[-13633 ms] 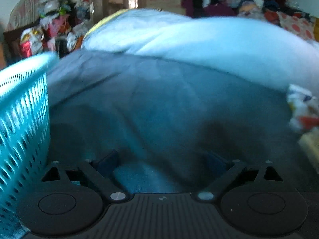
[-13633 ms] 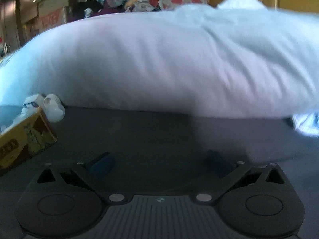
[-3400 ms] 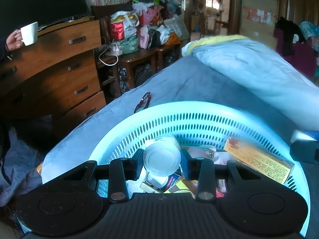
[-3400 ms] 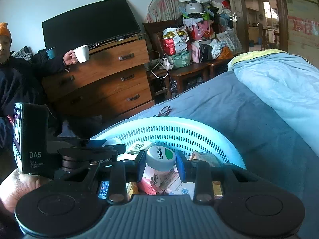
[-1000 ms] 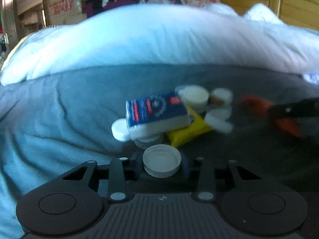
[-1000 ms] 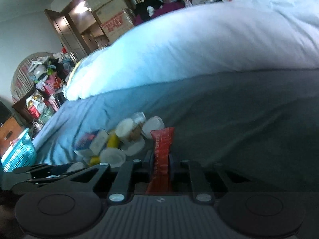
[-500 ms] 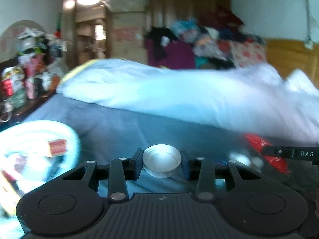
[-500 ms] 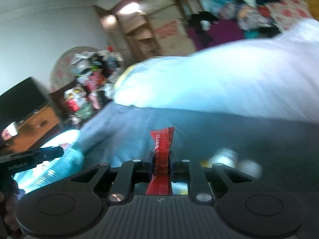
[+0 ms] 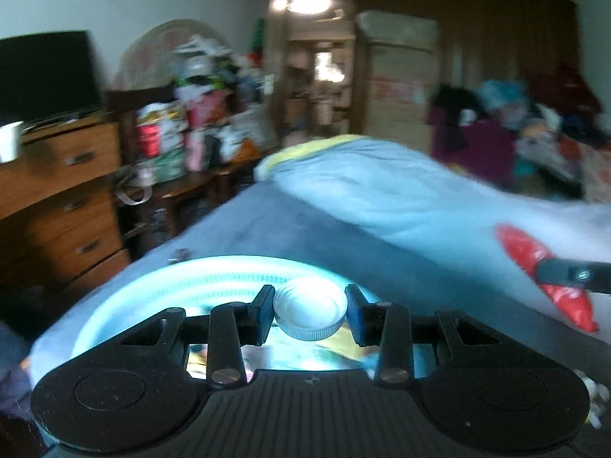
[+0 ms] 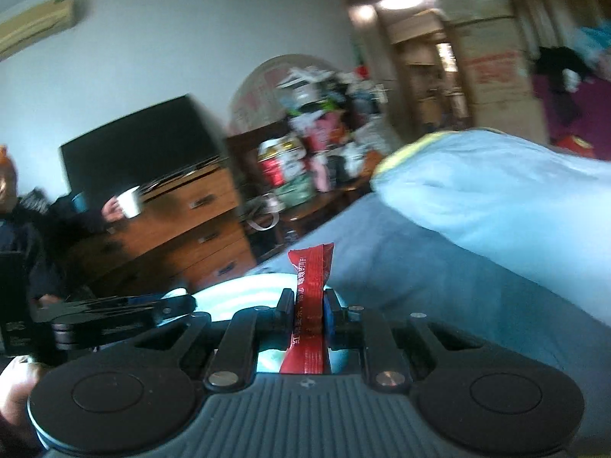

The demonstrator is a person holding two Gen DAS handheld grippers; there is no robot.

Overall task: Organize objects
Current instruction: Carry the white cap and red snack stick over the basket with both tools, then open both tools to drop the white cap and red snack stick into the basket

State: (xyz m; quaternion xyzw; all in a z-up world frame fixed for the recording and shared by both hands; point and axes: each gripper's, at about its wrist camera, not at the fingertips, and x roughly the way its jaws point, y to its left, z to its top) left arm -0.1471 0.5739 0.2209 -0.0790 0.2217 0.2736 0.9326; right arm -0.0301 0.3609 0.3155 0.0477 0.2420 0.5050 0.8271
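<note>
Over the turquoise basket, at the 6 o'clock side of the left wrist view, the left tongs are pinching a white ribbed cap, open side up. At 3 o'clock the right tongs are showing, gripping a red sachet above the grey-blue bed.

Through the right wrist view, the right tongs are squeezing the sachet upright at 6 o'clock, the basket rim showing behind them. At 9 o'clock the left tongs are reaching over the basket.
</note>
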